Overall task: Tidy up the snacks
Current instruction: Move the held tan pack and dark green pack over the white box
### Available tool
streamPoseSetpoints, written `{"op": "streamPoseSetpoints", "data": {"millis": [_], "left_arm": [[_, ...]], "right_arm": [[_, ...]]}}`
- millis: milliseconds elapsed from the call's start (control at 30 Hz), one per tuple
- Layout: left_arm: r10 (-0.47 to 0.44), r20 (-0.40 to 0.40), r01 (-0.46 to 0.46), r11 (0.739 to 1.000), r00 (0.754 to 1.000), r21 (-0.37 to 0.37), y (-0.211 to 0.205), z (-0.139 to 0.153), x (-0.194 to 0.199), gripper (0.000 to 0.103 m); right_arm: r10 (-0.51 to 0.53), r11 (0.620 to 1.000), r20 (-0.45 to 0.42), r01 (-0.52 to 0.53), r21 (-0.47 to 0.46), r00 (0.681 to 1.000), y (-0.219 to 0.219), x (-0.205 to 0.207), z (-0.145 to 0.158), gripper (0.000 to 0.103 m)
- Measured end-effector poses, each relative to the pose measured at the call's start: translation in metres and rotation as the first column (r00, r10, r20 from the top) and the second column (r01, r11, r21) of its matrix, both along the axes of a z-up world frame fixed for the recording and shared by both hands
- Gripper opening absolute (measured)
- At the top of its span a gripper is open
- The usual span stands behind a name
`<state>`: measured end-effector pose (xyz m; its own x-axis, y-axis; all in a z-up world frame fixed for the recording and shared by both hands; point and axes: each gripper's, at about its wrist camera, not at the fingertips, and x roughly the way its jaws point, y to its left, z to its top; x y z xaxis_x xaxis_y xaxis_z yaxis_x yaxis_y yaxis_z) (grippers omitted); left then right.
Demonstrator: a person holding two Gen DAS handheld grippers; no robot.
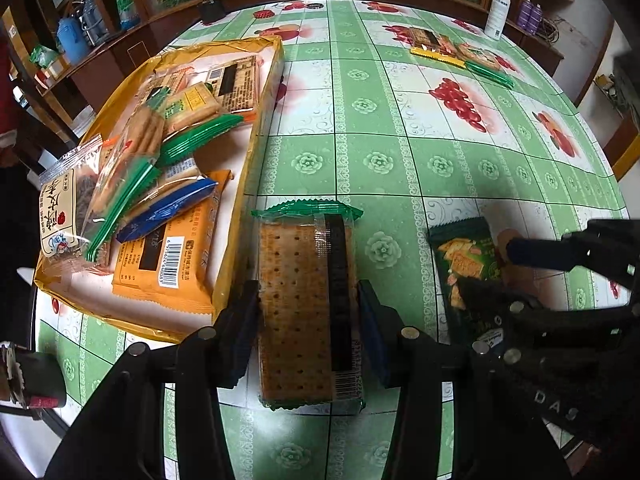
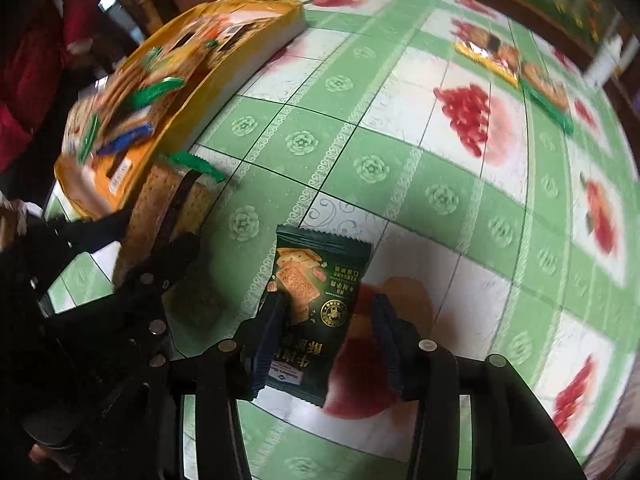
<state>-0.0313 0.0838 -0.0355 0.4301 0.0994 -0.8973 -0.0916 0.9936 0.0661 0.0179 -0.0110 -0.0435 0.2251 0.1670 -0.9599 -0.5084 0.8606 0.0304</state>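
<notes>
My left claw [image 1: 308,312] is clamped on the clear cracker pack [image 1: 306,304], a pad pressed on each long side. The pack's long axis runs straight ahead of the claw, green crimped end farthest out. It seems lifted just off the desk [image 1: 400,152], though I can't be sure.

The yellow tray [image 1: 248,184] is my landmark. Its near long wall sits just left of the cracker pack, close enough that the coming move looks like a short carry leftward over that wall. My left claw is clearly the nearer one to the tray.

My right claw [image 2: 326,336] sits farther right of the tray, around the dark green snack pouch [image 2: 316,304]. The left pad touches the pouch's edge. The right pad shows a gap, so whether it truly grips, I can't tell from here. The claw is as narrow as it goes. The pouch's long axis points ahead, tilted slightly toward the tray.

Inside the tray the near end is crowded: an orange packet [image 1: 168,256] lies flat, with blue and green-ended packs heaped over it. The far end looks barer, so I judge there's better room there.

Beyond, well away from the tray, two more packs [image 1: 460,54] lie on the desk near its far edge. Open cloth lies between.
</notes>
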Motion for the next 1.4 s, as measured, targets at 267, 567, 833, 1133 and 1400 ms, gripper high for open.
{"op": "streamPoseSetpoints", "data": {"millis": [267, 567, 833, 1133, 1400], "left_arm": [[-0.08, -0.015, 0.08, 0.997, 0.997, 0.02, -0.03, -0.005, 0.002, 0.045], [-0.114, -0.021, 0.115, 0.992, 0.993, 0.041, -0.038, -0.005, 0.003, 0.045], [-0.123, -0.023, 0.123, 0.992, 0.992, -0.002, -0.038, -0.006, 0.002, 0.047], [-0.103, -0.001, 0.103, 0.994, 0.995, -0.024, -0.039, -0.006, 0.002, 0.045], [-0.093, 0.003, 0.094, 0.995, 0.996, -0.04, -0.043, -0.002, 0.004, 0.045]], "right_arm": [[-0.052, 0.998, -0.059, 0.049, -0.036, 0.997, -0.032, 0.014, 0.001, 0.043], [-0.188, 0.981, -0.091, 0.191, 0.031, 0.978, -0.03, 0.015, -0.006, 0.062], [-0.127, 0.992, -0.029, 0.127, 0.001, 0.992, -0.036, 0.009, -0.004, 0.048], [-0.167, 0.984, -0.055, 0.17, 0.047, 0.984, -0.071, 0.002, 0.002, 0.048], [-0.187, 0.977, -0.02, 0.188, 0.097, 0.982, -0.096, 0.001, 0.018, 0.048]]}}
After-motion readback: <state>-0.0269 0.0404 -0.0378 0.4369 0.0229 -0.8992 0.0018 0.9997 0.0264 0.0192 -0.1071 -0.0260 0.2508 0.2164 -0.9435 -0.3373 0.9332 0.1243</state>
